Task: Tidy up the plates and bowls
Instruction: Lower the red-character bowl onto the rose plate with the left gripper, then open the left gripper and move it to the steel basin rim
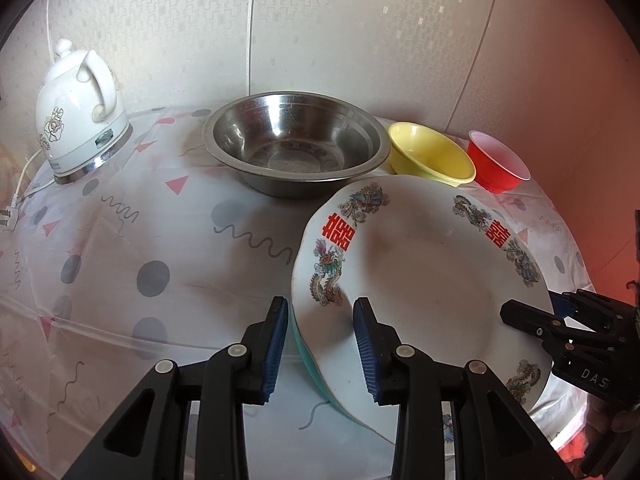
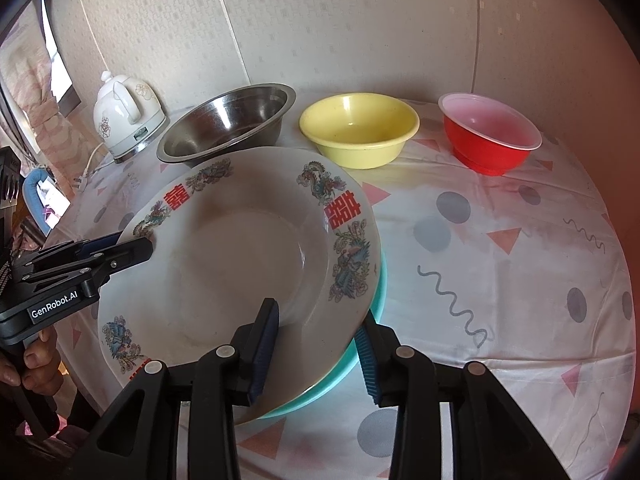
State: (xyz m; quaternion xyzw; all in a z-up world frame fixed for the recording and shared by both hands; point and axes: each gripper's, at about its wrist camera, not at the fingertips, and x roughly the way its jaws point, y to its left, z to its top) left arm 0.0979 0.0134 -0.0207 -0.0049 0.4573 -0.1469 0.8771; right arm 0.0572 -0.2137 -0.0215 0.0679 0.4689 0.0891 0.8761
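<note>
The white dragon-patterned plate [image 2: 240,256] is stacked on a teal plate [image 2: 340,376] at the table's near edge, straddled at opposite rims by the open left gripper [image 1: 320,344] and right gripper [image 2: 320,356]. The steel basin [image 1: 296,148], yellow bowl [image 2: 360,134] and red bowl [image 2: 490,136] are left unstacked behind; the kettle [image 1: 80,112] stands well apart, and nothing is seen in the way.

I read "GenRobot.AI" on my left gripper [image 2: 132,250], "DAS" on my right gripper [image 1: 532,316], and red 囍 signs on the plate [image 2: 240,264] rim.
</note>
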